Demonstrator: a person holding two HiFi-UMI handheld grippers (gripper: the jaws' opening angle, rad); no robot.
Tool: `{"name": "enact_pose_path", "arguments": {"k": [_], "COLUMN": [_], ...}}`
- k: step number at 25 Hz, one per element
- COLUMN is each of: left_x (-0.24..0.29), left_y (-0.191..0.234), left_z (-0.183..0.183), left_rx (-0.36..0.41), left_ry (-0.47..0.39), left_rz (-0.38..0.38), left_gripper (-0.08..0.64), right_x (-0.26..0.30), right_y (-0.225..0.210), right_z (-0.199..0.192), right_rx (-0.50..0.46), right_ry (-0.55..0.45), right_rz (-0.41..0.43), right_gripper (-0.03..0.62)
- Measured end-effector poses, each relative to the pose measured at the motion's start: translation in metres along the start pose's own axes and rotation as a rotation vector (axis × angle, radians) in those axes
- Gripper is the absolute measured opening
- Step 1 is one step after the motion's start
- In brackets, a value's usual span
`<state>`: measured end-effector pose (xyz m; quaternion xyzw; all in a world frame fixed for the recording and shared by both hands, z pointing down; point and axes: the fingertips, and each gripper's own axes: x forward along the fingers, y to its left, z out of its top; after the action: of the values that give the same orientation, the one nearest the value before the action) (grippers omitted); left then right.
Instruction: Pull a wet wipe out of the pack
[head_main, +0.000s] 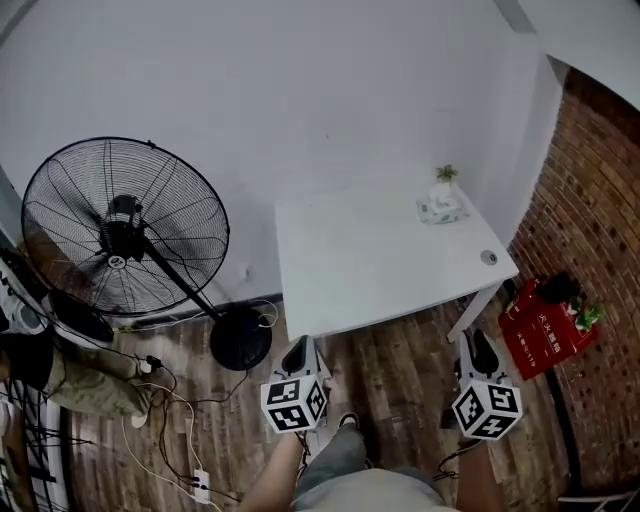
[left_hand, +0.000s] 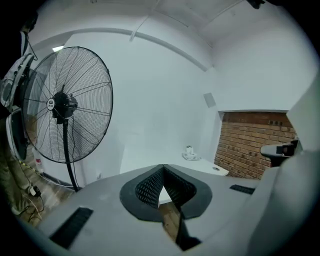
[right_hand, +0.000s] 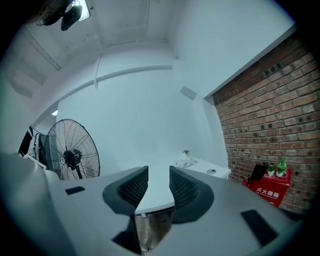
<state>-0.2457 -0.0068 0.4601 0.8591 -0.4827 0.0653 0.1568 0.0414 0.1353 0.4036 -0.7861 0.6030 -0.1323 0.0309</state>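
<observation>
Now left hand-held gripper (left_hand: 162, 169) closed, right hand-held gripper (right_hand: 158, 174) parted, empty

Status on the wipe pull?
Left hand-held gripper shut, empty; right hand-held gripper open, empty. Wipe pack untouched, far right corner of table. Nothing in the way.

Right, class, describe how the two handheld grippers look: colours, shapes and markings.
The left gripper and the right gripper look alike. Each has a smooth pale grey body, black tongs with dotted inner pads, and a white cube bearing black square markers.
</observation>
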Motion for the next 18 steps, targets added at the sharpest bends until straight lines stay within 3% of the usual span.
{"name": "enact_pose_path", "arguments": {"k": [7, 18], "left_x": [0.055, 0.196], "left_y": [-0.017, -0.068], "left_z": [0.004, 0.039], "left_rx": [0.006, 0.001], "left_ry": [0.007, 0.018], "left_rz": [-0.058, -0.159], "left_gripper": [0.002, 0.001], "right_x": [0.028, 0.121], "right_y": [-0.031, -0.091], "right_z": [0.004, 0.046], "right_rx": [0.011, -0.011], "right_ry": [-0.013, -0.024], "right_rz": [-0.063, -0.134], "right_gripper": [0.132, 0.132]}}
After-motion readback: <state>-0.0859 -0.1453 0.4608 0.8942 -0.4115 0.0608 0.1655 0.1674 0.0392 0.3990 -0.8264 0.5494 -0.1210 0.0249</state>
